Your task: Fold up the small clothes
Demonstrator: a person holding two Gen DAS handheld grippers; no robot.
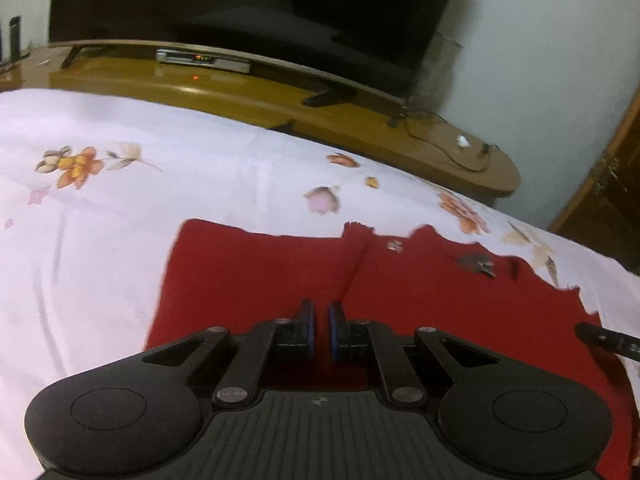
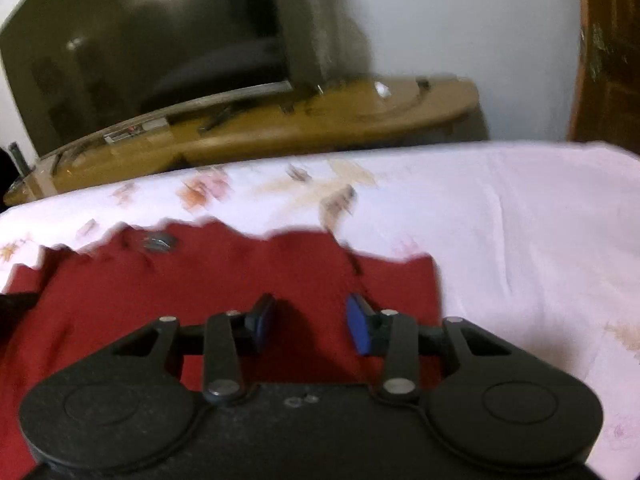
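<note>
A red garment lies flat on the floral bedsheet, with a crease running up its middle and a small dark patch near its far edge. My left gripper hovers low over the garment's middle. Its blue pads stand almost together, and no cloth shows between them. In the right wrist view the same garment fills the lower left. My right gripper is over its right part, open, with only flat red cloth showing in the gap. A dark finger of the right gripper pokes in at the left view's right edge.
Beyond the bed stands a wooden TV cabinet with a large dark television, a set-top box and loose cables. A wooden door is at the far right. Bare sheet stretches right of the garment.
</note>
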